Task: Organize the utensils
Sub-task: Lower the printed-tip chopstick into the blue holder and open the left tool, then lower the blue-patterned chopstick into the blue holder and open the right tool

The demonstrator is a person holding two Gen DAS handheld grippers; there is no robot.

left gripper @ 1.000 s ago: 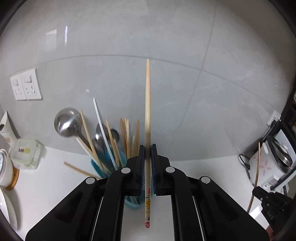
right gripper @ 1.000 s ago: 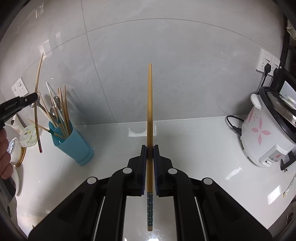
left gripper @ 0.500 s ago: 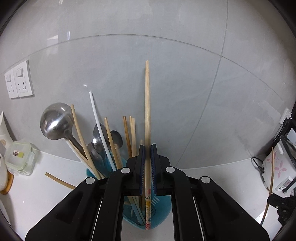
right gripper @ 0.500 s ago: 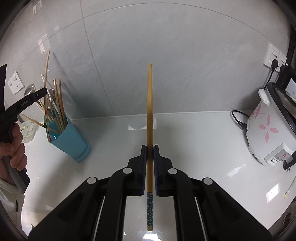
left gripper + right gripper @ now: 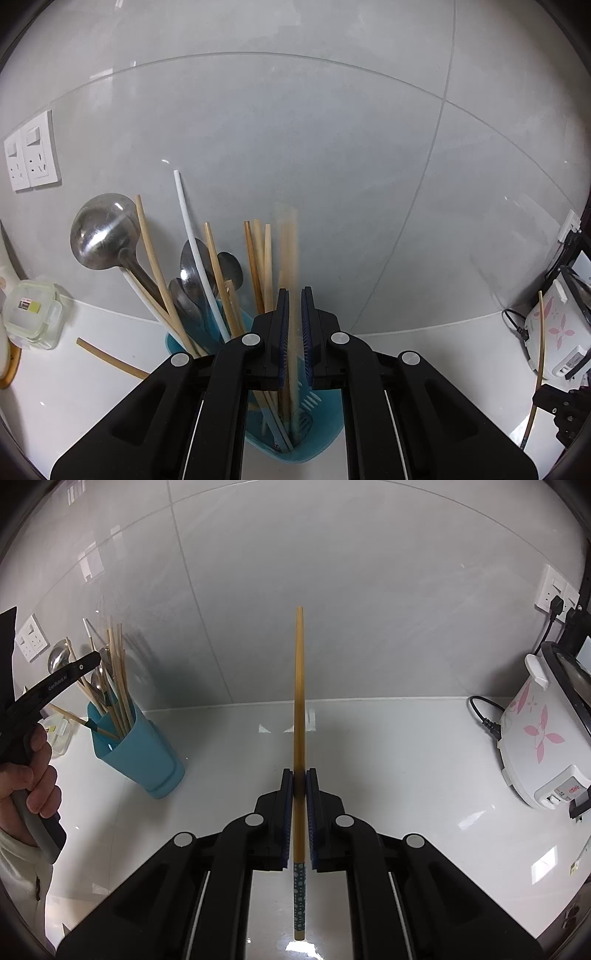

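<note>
A teal utensil holder with several chopsticks, spoons and a steel ladle stands right under my left gripper. A bamboo chopstick shows blurred between its jaws, which stand slightly apart; its lower end reaches down into the holder. In the right wrist view the holder is at the left with the left gripper over it. My right gripper is shut on a darker chopstick with a blue dotted end, held upright above the white counter.
A rice cooker with its cable stands at the right by the wall. A lidded plastic box and a loose chopstick lie left of the holder. Wall sockets are at upper left. A hand grips the left tool.
The left gripper came down over the holder. Its chopstick, held firm before, now slides down through the jaws into the holder. The right gripper still holds its chopstick.
</note>
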